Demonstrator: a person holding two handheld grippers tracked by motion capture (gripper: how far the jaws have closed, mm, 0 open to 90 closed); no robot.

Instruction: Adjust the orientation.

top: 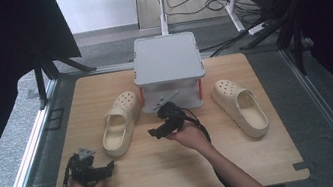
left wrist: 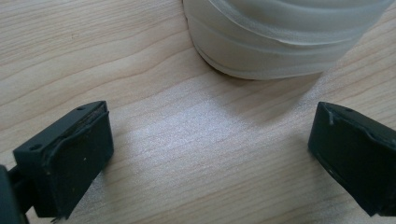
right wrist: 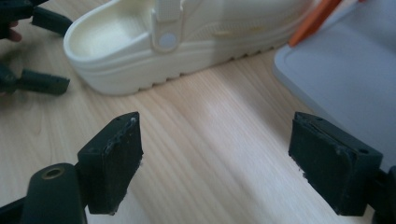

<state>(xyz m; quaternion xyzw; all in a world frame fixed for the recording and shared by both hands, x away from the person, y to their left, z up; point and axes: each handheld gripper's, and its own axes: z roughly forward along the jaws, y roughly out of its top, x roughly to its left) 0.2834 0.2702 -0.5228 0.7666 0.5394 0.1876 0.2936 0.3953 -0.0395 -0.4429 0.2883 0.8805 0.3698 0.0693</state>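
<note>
Two cream clogs lie on the wooden table: the left clog left of a grey lidded box, the right clog to the box's right. My left gripper rests low on the board just below the left clog's heel. In the left gripper view its jaws stand open, with that heel just ahead of them. My right gripper hovers in front of the box and points left toward the left clog. Its jaws are open over bare wood.
The box has orange latches and stands at the table's back middle. The left gripper's black fingers show at the far left of the right gripper view. A metal frame borders the table, and cables lie on the floor behind it.
</note>
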